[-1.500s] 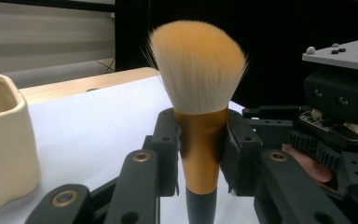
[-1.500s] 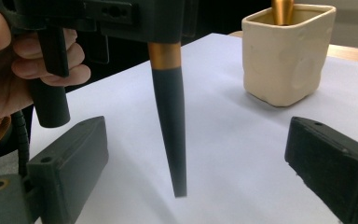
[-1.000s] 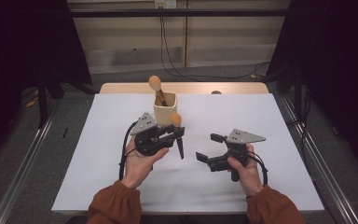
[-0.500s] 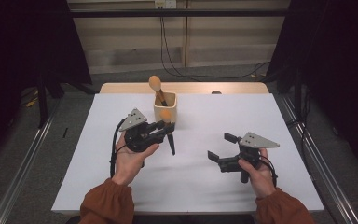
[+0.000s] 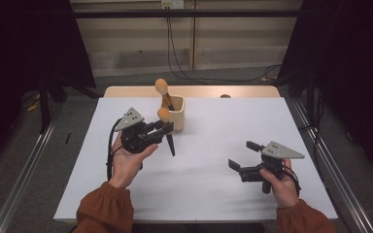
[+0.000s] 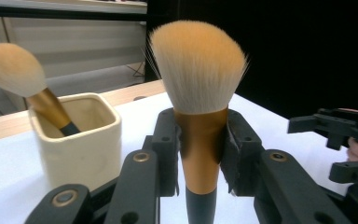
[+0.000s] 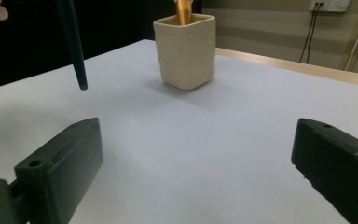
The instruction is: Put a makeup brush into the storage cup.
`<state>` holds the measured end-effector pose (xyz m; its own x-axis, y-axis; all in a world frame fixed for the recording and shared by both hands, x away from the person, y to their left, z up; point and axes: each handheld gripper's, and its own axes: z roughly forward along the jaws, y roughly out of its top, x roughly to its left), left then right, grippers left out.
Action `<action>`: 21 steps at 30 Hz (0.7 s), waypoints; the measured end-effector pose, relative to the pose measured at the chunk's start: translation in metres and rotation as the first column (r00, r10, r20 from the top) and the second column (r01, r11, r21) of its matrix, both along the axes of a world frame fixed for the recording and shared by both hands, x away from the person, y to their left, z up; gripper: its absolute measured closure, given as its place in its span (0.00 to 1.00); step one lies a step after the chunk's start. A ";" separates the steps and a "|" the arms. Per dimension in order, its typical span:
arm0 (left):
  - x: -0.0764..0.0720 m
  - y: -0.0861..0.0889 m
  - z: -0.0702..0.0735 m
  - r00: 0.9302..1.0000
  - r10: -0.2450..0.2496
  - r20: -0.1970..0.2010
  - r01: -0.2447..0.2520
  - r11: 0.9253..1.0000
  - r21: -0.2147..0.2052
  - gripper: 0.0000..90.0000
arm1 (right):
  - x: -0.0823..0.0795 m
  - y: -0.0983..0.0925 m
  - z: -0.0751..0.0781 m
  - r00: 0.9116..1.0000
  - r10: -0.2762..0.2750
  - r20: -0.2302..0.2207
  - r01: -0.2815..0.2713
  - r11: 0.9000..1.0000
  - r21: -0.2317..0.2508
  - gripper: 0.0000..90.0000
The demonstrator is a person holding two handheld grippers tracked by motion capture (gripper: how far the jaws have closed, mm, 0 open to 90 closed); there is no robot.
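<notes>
Makeup brush point(image 6: 200, 135) stands upright, gold collar clamped between the jaws of our left gripper point(image 5: 162, 129), held palm-up above the desk point(image 5: 213, 194) just beside the cream cup point(image 5: 176, 112), while our right gripper point(image 5: 240, 162) rests low, jaws wide and empty.

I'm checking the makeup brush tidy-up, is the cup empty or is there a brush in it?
Not empty. One brush stands tilted inside the cup, bristles up.
</notes>
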<state>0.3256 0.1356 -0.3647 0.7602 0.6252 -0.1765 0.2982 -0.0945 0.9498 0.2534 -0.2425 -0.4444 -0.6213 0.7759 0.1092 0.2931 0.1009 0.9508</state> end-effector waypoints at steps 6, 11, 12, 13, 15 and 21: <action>0.003 0.006 0.005 1.000 0.008 0.010 -0.008 1.000 0.009 0.77 | -0.007 -0.011 -0.001 0.999 -0.035 0.012 0.034 0.999 0.015 0.00; 0.005 0.010 0.009 1.000 0.013 0.013 -0.013 1.000 0.009 0.77 | -0.014 -0.020 -0.007 0.997 -0.076 0.003 0.076 0.997 0.022 0.00; 0.006 0.011 0.010 1.000 0.015 0.015 -0.016 1.000 0.008 0.77 | -0.015 -0.021 -0.008 0.997 -0.079 0.002 0.079 0.997 0.021 0.00; 0.006 0.012 0.010 1.000 0.016 0.014 -0.016 1.000 0.009 0.77 | -0.016 -0.023 -0.009 0.997 -0.081 -0.001 0.081 0.996 0.025 0.00; 0.008 0.013 0.012 1.000 0.019 0.016 -0.019 1.000 0.010 0.77 | -0.018 -0.026 -0.008 0.996 -0.089 0.003 0.089 0.996 0.026 0.00; 0.012 0.016 0.015 0.999 0.028 0.017 -0.028 1.000 0.010 0.77 | -0.024 -0.034 -0.010 0.994 -0.112 0.002 0.112 0.993 0.027 0.00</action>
